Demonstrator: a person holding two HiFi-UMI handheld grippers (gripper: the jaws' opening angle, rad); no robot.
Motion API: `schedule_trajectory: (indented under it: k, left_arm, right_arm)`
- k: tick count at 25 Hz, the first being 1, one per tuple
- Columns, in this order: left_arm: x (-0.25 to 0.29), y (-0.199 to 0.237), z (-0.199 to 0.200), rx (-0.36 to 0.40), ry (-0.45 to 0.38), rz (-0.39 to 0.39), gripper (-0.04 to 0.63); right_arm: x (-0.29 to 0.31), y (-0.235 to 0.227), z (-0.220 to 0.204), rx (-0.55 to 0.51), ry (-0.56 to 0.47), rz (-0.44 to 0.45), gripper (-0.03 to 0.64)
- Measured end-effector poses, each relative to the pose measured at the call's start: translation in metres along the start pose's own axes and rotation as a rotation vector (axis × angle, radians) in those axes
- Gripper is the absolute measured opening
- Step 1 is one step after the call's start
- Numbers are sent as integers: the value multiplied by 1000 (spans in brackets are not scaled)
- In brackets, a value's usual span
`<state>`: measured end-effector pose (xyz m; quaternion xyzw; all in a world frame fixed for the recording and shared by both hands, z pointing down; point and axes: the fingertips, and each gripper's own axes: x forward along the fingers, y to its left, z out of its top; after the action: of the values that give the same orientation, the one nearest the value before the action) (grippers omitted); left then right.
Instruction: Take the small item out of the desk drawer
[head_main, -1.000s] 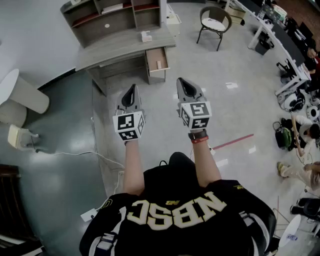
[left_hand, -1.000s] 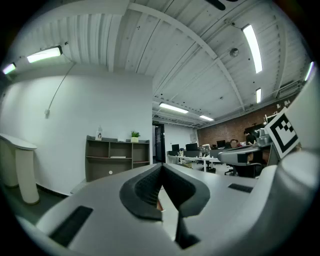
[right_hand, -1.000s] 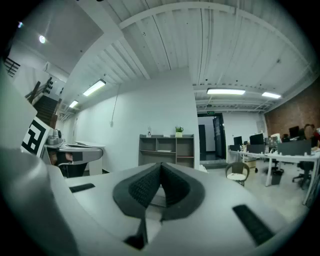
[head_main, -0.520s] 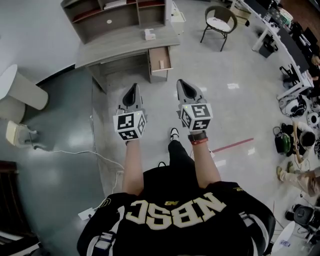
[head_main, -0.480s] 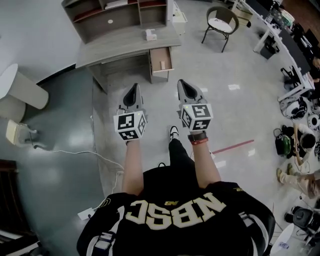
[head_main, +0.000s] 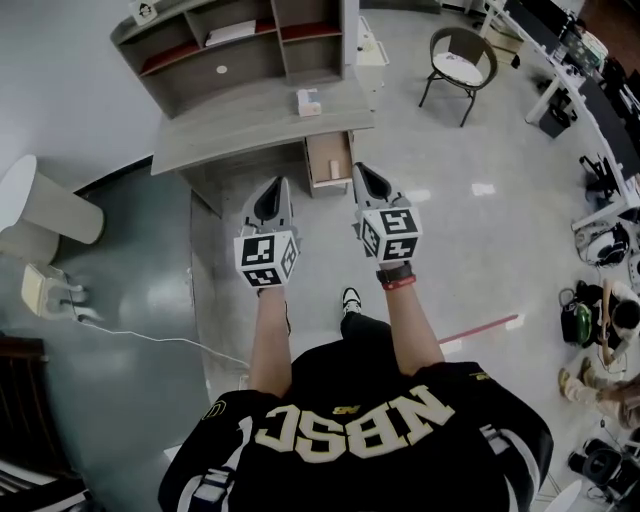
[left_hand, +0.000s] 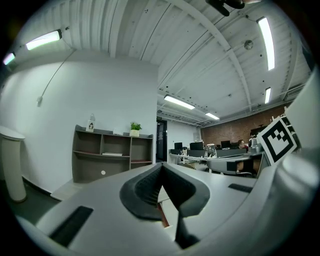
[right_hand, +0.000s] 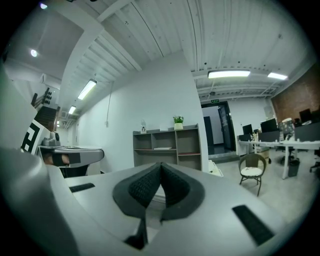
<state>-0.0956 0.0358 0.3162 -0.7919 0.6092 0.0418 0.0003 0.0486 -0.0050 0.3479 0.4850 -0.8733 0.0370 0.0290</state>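
Left claw (head_main: 278, 182) and right claw (head_main: 359, 168), both pressed together and empty, point toward the desk (head_main: 250, 125), whose open drawer (head_main: 318, 150) holds a small item (head_main: 332, 163), axis indiscernible.

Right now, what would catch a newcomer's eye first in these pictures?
Two grey grippers with black-and-white marker cubes, both shut and empty, are held out level at the head view's middle: the left gripper and the right gripper. Just beyond them, the pale wooden drawer stands pulled open under the grey desk with its shelf unit.
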Motion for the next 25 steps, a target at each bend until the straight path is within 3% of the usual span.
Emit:
schedule_trajectory:
  k: [8,15,25]
  left_arm:
    - [106,14,-18,-20,39,24,14]
    - [162,19,-53,-35,109,39,14]
    - [228,46,-122,-86,225,-32,14]
  right_arm:
    - [91,-56,-6,18,45,62,8]
    - [138,-84,-36,43,127,98,8]
    - [204,-107,-101,86,264,37,8]
